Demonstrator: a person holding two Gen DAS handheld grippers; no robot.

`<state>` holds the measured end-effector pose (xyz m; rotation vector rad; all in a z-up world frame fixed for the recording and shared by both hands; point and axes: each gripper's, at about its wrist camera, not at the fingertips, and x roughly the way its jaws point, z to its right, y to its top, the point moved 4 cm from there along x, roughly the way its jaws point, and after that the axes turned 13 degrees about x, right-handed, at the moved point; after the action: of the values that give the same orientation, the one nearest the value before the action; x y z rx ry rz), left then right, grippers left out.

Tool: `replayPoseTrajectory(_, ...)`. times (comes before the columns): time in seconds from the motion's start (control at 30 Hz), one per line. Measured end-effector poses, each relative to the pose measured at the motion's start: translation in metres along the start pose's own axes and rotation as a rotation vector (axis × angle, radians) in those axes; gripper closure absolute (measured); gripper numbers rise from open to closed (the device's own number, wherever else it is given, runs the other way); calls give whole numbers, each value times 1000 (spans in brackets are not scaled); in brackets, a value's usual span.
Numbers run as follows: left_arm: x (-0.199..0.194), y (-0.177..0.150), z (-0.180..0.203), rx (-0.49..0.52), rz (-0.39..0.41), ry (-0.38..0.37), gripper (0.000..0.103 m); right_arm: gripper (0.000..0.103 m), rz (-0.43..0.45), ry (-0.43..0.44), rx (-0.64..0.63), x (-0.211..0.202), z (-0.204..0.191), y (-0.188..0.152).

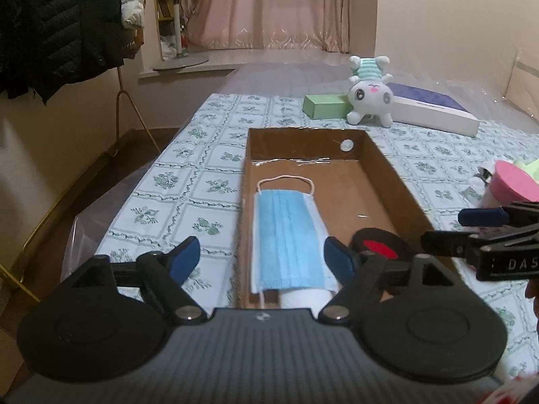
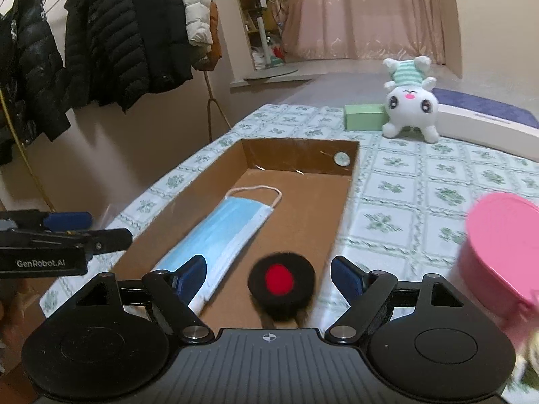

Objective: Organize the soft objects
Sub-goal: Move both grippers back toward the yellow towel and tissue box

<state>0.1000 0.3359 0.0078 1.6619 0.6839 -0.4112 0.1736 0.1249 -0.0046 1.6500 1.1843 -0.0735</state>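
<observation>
While spread wide and holding nothing, left gripper over mask at box's near-left side. Right gripper equally wide, over black-and-red puff inside box's near-right corner. Plush beyond box, near table's far edge.

One cardboard tray ahead of both grippers. Inside: one blue face mask, one black pad with red dot, one white roll under mask's near end. Beyond tray: one plush bunny, one green box, one flat white-and-purple box. Off right: one pink tub. Two grippers.
</observation>
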Motion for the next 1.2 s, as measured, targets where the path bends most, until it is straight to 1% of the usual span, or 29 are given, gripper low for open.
replayPoseTrajectory(0.1,-13,-4,11,1,13,2,20,22,11,-23,-10,-20,4,-12)
replayPoseTrajectory(0.27,-27,-11,40,12,22,-39,18,22,28,-82,-9,-57,19,-31)
replayPoseTrajectory(0.5,-50,-12,87,13,54,-96,18,22,65,-180,65,-114,66,-48)
replayPoseTrajectory(0.8,-79,-4,158,65,95,-158,17,22,140,-322,157,-187,132,-56)
replayPoseTrajectory(1.03,-89,4,215,102,119,-216,17,22,197,-384,210,-231,175,-56)
replayPoseTrajectory(1.2,-92,13,255,148,138,-259,17,22,226,-412,240,-250,197,-54)
